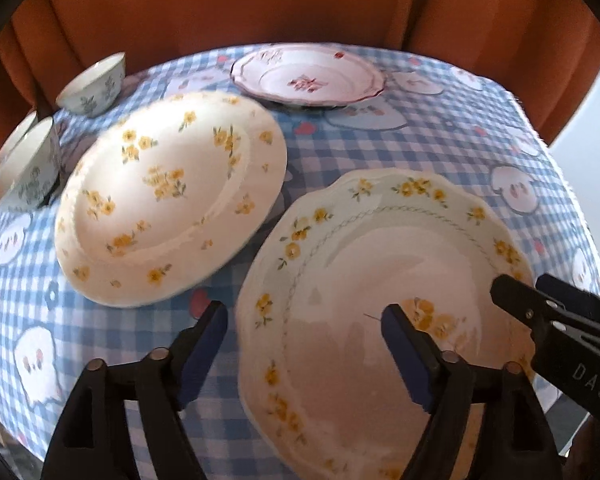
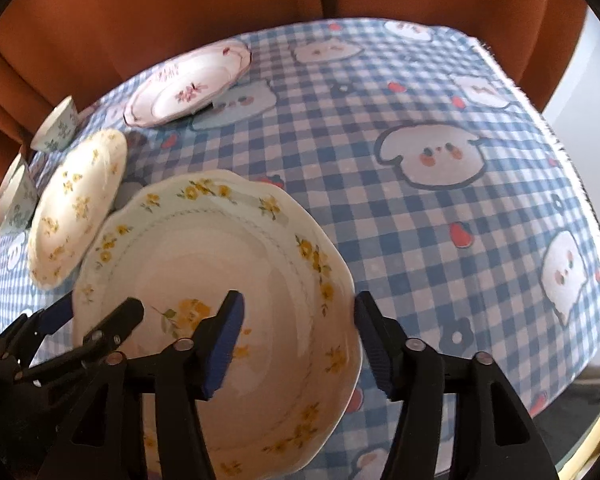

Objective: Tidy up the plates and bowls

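Note:
A scalloped plate with yellow flowers lies on the checked tablecloth at the near edge. My left gripper is open and straddles its left rim. My right gripper is open and straddles its right rim; it also shows in the left wrist view. A round plate with yellow flowers lies to the left. A pink-flowered plate lies at the back. Small bowls with green flowers stand at the far left.
The table wears a blue checked cloth with cartoon animals. Orange curtains hang behind it. The cloth's right edge drops off towards a pale wall.

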Available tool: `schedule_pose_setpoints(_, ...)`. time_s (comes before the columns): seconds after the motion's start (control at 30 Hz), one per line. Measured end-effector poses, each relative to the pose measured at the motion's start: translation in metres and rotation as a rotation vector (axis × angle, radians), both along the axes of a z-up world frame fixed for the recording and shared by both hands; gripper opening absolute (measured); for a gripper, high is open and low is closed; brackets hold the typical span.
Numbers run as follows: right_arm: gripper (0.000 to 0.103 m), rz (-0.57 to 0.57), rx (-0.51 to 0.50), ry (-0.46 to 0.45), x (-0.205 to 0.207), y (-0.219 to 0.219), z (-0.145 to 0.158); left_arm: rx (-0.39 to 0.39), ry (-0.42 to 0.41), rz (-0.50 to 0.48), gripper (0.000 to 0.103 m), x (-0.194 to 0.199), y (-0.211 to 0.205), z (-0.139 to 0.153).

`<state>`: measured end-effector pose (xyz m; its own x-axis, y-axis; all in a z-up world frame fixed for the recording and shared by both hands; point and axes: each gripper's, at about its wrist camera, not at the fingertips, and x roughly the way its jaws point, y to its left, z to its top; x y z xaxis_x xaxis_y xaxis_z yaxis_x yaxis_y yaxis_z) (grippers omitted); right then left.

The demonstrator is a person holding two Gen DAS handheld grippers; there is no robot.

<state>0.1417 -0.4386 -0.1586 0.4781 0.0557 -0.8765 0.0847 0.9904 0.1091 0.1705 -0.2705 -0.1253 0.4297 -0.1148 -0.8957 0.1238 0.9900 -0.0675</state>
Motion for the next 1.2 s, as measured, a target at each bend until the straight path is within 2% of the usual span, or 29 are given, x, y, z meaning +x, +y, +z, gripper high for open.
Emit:
schedule_pose_setpoints(0.07, 0.075, -0.009, 0.0, -0.029, -0.006, 0.008, 0.008, -0.004, -0.013, -0.026, 0.085, -0.002, 0.006, 0.007)
schedule_pose_setpoints(0.1, 0.076, -0.011, -0.004, -0.039, -0.008, 0.012, 0.011, -0.005, -0.018, -0.033, 0.085, -0.002, 0.009, 0.01)
schedule_pose_setpoints(0.2, 0.076, -0.01, -0.006, -0.058, -0.012, 0.029, 0.02, -0.005, -0.04, -0.041, 0.088, -0.005, 0.023, 0.019)
schedule_pose_setpoints(0.67, 0.076, 0.027, -0.01, -0.126, -0.007, 0.112, 0.049, -0.006, -0.071, -0.025, 0.089, 0.006, 0.099, 0.044)
schedule_pose_setpoints(0.97, 0.076, 0.028, 0.006, -0.126, 0.026, 0.149, 0.05, 0.031, -0.072, 0.035, 0.089, 0.041, 0.132, 0.04)
schedule_pose_setpoints(1.2, 0.076, 0.041, 0.012, -0.136, 0.07, 0.17, 0.044, 0.047, -0.075, 0.11, 0.088, 0.076, 0.146, 0.027)
